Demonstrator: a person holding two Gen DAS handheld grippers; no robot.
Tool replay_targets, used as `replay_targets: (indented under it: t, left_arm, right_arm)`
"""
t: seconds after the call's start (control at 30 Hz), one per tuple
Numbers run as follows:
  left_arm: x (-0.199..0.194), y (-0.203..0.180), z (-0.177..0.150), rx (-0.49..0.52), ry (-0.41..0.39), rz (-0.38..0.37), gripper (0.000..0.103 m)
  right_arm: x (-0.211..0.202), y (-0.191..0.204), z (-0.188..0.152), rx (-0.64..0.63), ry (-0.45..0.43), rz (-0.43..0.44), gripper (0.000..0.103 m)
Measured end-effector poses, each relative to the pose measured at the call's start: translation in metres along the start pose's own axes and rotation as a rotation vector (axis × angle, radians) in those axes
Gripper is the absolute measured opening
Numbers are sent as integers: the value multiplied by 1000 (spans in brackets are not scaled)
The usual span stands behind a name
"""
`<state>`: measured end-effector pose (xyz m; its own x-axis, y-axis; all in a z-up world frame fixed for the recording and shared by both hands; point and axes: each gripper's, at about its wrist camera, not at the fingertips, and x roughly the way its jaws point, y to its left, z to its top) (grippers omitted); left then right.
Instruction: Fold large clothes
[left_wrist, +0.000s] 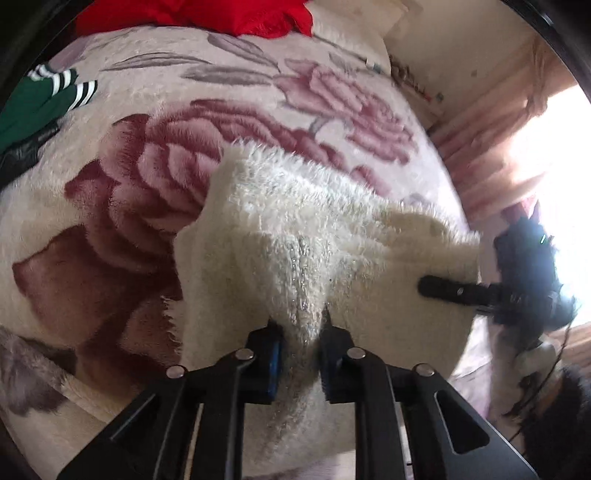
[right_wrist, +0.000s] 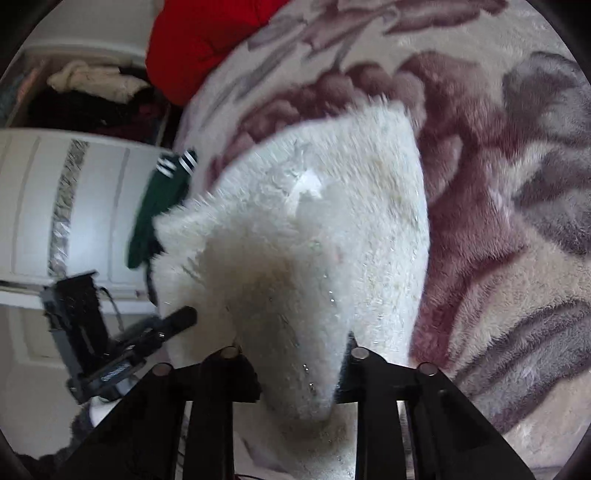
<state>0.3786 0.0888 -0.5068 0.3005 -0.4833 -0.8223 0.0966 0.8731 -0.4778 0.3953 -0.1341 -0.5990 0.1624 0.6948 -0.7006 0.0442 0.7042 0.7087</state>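
Note:
A fluffy white sweater (left_wrist: 295, 229) with silvery threads hangs lifted above the rose-patterned blanket (left_wrist: 122, 192). My left gripper (left_wrist: 301, 332) is shut on a bunched fold of it at the near edge. In the left wrist view the right gripper (left_wrist: 443, 288) reaches in from the right and grips the sweater's other side. In the right wrist view my right gripper (right_wrist: 295, 354) is shut on the same white sweater (right_wrist: 325, 229), which fills the middle. The left gripper (right_wrist: 177, 321) shows there at the lower left, against the sweater's edge.
A red garment (left_wrist: 195, 14) lies at the far end of the bed. A green garment with white stripes (left_wrist: 44, 96) sits at the blanket's left edge. A white wardrobe (right_wrist: 74, 206) and a shelf of piled clothes (right_wrist: 96, 99) stand beyond the bed. A bright window (left_wrist: 554, 166) glares on the right.

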Motion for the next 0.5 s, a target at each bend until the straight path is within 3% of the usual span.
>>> replay_targets:
  t: [0.1, 0.23, 0.33, 0.5]
  left_arm:
    - [-15, -5, 11, -25, -42, -28, 12]
    - [-3, 7, 51, -109, -47, -95, 12]
    - [40, 26, 81, -158, 24, -90, 12]
    - [97, 64, 82, -276, 154, -126, 14]
  right_arm:
    - [-16, 9, -1, -3, -43, 34, 22]
    - [-38, 30, 19, -4, -107, 72, 21]
    - [-28, 24, 45, 17, -127, 34, 20]
    - [20, -15, 76, 115, -70, -70, 19]
